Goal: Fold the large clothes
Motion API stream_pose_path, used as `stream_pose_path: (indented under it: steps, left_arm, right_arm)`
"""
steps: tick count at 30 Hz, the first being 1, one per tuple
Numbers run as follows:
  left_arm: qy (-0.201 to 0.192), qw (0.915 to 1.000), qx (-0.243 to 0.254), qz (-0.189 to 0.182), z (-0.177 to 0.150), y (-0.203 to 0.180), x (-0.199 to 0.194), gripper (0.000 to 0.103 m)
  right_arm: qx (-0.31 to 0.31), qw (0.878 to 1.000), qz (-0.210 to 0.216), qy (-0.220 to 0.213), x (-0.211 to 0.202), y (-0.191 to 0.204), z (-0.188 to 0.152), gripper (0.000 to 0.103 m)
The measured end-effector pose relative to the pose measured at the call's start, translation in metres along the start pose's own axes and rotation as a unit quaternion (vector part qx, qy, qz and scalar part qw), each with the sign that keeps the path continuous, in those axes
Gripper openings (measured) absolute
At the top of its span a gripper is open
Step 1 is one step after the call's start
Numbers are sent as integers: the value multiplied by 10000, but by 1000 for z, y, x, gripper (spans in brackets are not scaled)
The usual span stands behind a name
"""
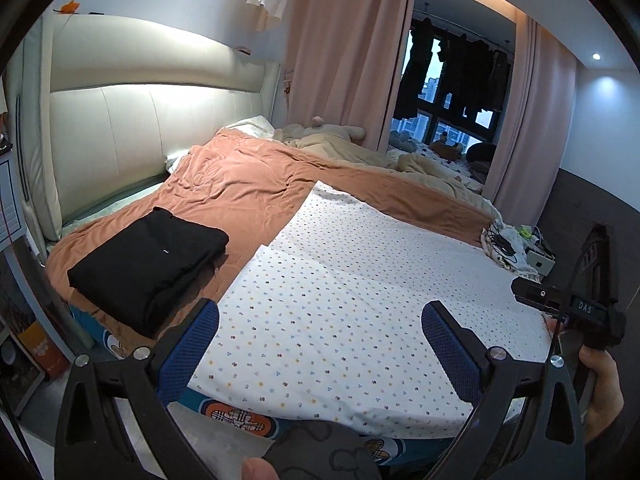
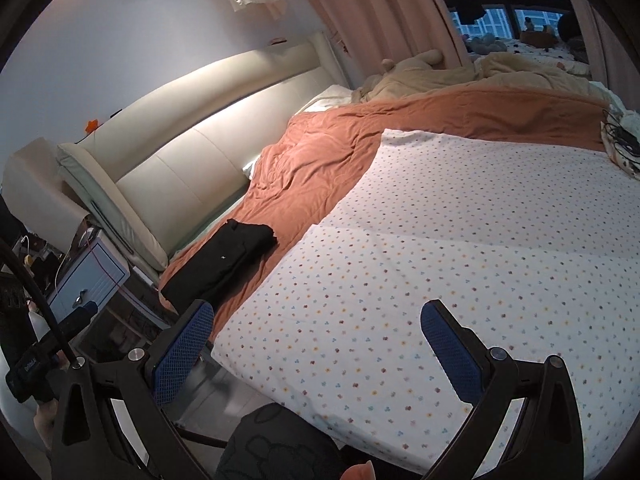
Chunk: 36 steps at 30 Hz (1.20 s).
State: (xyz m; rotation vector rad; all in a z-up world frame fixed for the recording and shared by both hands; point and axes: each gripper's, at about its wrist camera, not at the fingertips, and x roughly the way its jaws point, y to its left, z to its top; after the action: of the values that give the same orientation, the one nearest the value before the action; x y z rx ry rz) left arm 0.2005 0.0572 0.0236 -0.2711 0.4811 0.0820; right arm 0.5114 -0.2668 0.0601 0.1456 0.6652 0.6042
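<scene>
Both grippers hang over the near edge of the bed (image 1: 132,208), neither holding anything. Left gripper (image 1: 320,332) has its blue-padded fingers (image 1: 196,344) spread wide, nothing btwn them but the white dotted sheet (image 1: 360,280) below. Right gripper (image 2: 318,332) is the same deal, fingers (image 2: 448,340) wide apart w/ the sheet showing thru the gap.

The sheet lies flat across the bed, straight ahead of both pairs of fingers, one corner folded over so a crease runs across it, and its near edge hangs a bit over the bed side. A folded black garment (image 1: 148,264) sits on the orange duvet (image 1: 240,184), just off the left finger in the left cam, and further out past the left finger in the right cam, beside the sheet's left edge, not touching afaict.

Cream headboard (image 1: 120,128) is off to the left. Pink curtain (image 1: 344,48) and a dark window (image 1: 448,92) are far ahead. Some cables and small clutter (image 1: 516,244) lie past the right finger at the sheet's far side.
</scene>
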Motion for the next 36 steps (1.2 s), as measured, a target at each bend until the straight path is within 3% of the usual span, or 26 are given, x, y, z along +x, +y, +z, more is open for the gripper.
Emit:
stream_pose_path:
  steps: [4,5,10,15,26,36]
  left_arm:
    - [-48,9999,117,-87,-15,-18,-16,103]
    - [-61,9998,143,-101,-20,-22,-20,103]
    - [-223,9993,289,-29,-40,-38,-38,103]
    - [-218,9989,358,-192,-57,-45,-49,103]
    - [-159,9980,534,-311,-97,-47,-69,103]
    - [-460,9968,560,-342,-120,-43,-99,103]
  right_arm:
    - [-43,9998,-151,-159,-39,-13,-21,103]
    - [253,9976,-152,-632,-47,-15,-27,103]
    - [33,9949,-689,-741,-80,-9,-61,103]
    - [-101,9907,-1080,-827,-104,1,-93,103]
    - [314,9801,-1669,-1027,-126,37,-143,103]
    - [494,9658,-2205,-1270,-131,93,-185,103]
